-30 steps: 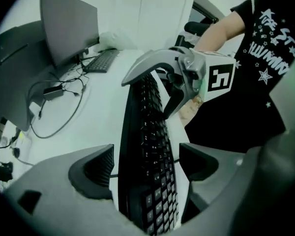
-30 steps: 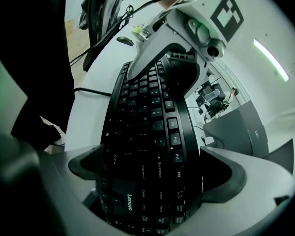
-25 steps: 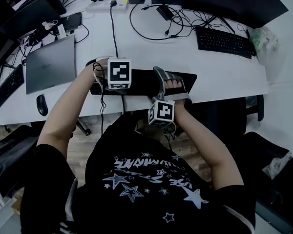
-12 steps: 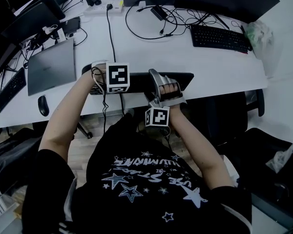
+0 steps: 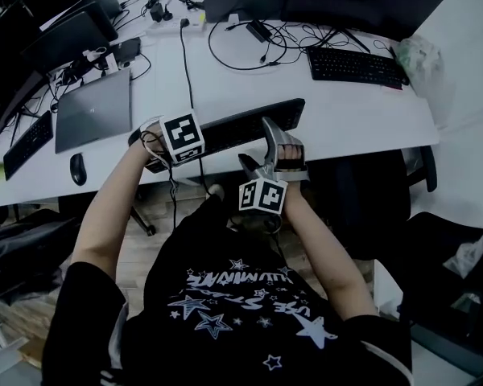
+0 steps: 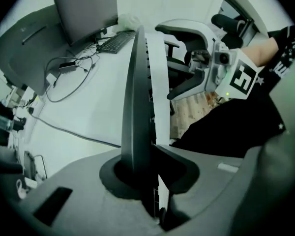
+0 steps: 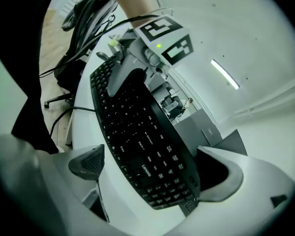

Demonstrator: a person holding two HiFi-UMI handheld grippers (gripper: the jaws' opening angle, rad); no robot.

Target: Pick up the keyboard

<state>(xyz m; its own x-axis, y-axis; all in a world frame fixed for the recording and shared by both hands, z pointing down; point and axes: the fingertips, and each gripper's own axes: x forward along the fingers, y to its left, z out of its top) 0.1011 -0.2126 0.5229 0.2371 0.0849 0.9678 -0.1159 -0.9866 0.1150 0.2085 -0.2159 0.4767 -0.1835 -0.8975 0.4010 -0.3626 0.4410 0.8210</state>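
Far left on the white desk (image 5: 346,115) sit a mouse (image 5: 78,169) & a closed laptop (image 5: 92,112). Next, the left gripper (image 6: 155,167) points steeply down, its jaws closing on the keyboard (image 5: 233,127)'s left end (seen edge-on btwn the pads, which press it). The keyboard is held slanted over the desk's near edge, right end farther than left. The right gripper (image 7: 155,171) has its jaws set wide, clamped across the keyboard's right end. Far right, a second keyboard (image 5: 354,65) lies well apart.
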